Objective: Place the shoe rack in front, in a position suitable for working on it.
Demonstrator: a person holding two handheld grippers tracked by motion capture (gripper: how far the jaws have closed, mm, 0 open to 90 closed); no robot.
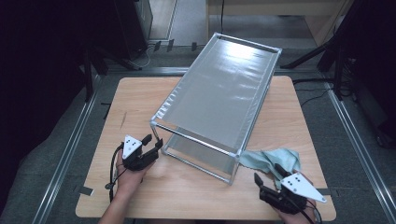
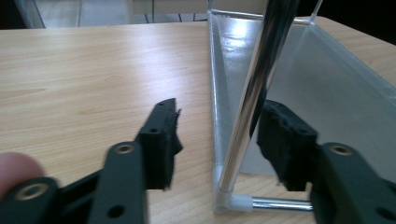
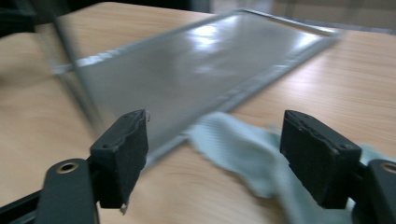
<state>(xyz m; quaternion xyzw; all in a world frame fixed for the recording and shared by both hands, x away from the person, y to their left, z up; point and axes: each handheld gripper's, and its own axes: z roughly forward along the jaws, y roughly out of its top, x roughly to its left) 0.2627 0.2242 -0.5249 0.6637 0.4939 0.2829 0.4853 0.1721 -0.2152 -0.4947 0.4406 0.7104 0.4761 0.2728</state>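
A chrome-tube rack [image 1: 219, 98] with two translucent grey shelves stands tilted across the wooden table [image 1: 135, 102]. My left gripper [image 1: 154, 142] is at the rack's near left corner. In the left gripper view the upright chrome post [image 2: 254, 93] stands between its jaws [image 2: 224, 112], close against the right pad and apart from the left one. A pale teal cloth [image 1: 271, 158] lies crumpled by the rack's near right corner. My right gripper [image 1: 267, 172] hovers just in front of it, jaws wide. In the right gripper view the cloth [image 3: 243, 149] lies beyond the open jaws [image 3: 217, 119].
The rack's far end reaches past the table's back edge. Bare wood lies left of the rack and along the front edge between my hands. Dark stands and cables surround the table on the floor.
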